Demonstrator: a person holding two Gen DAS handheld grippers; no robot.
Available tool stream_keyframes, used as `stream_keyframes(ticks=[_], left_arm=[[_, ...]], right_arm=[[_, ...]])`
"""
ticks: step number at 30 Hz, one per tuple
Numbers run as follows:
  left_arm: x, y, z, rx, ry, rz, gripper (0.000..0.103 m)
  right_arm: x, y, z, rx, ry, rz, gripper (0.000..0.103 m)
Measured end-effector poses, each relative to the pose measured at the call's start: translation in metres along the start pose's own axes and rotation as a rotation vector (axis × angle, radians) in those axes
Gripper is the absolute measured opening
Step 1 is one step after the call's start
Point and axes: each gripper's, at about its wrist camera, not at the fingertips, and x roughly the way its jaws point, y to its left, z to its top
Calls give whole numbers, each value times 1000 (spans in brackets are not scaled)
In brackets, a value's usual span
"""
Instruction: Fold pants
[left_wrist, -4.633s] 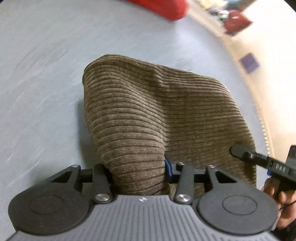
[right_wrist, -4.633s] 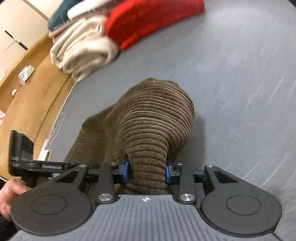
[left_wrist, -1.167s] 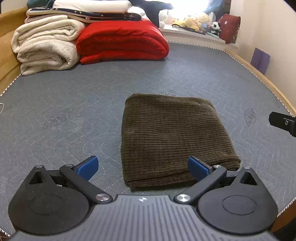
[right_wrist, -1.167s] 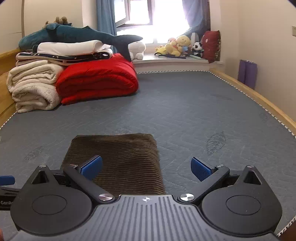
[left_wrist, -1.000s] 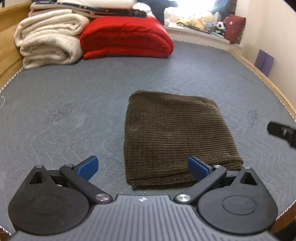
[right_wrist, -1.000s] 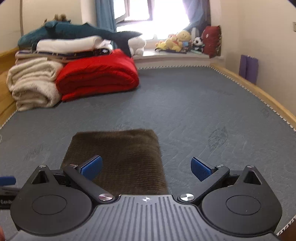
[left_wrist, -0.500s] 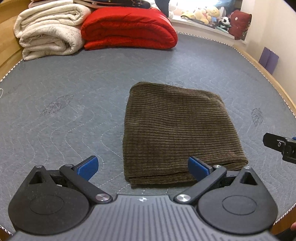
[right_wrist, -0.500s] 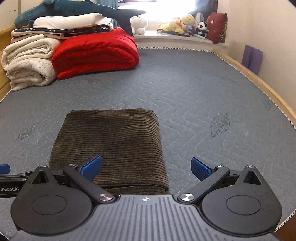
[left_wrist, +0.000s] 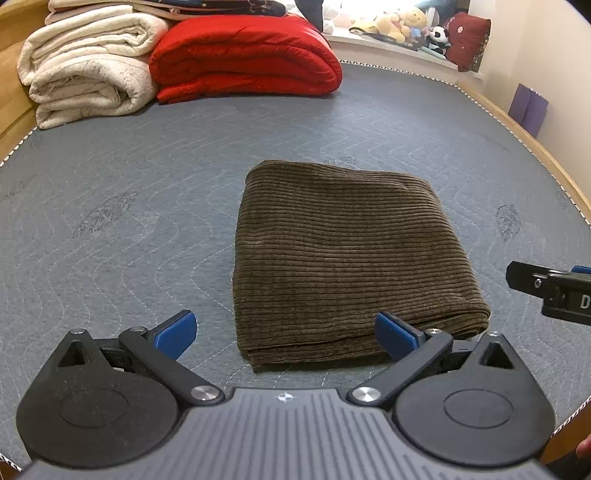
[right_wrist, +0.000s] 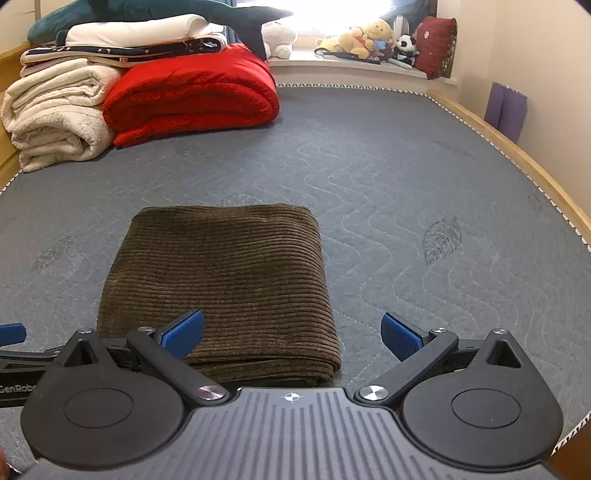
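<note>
Left gripper (left_wrist: 283, 334), seen from its own wrist camera, has its 2 blue-padded fingers (left_wrist: 173, 334) spread wide and holds nothing. Just beyond them lie the folded brown corduroy pants (left_wrist: 343, 258), a neat rectangular bundle flat on the grey quilted mattress (left_wrist: 129, 206); the near edge of the pants shows stacked layers, and the right finger overlaps the pants' near right corner in the picture, though contact cannot be told. Past the far edge of the pants, well apart, sit a folded red quilt (left_wrist: 243, 55) and, to its left, a rolled cream blanket (left_wrist: 88, 74). Right of the pants, a black part of the right gripper (left_wrist: 550, 290) reaches in from the frame edge.

From the right wrist camera, the right gripper's jaws are equally wide apart and empty, with the left finger (right_wrist: 183, 332) over the near edge of the pants and the right finger over bare mattress beside them. Here the pants sit left of centre, their rounded fold on the right side. Beyond the pants, soft toys (right_wrist: 365, 40) line a window ledge, and a blue fingertip of the left gripper shows at the left edge.
</note>
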Motion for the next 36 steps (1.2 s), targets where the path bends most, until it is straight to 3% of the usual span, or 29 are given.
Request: stream_keyframes(ticks=[36], left_arm=[[1,2,-1,11,-9,-22,103]], right_arm=[[6,10,-2,-16,28,5,101]])
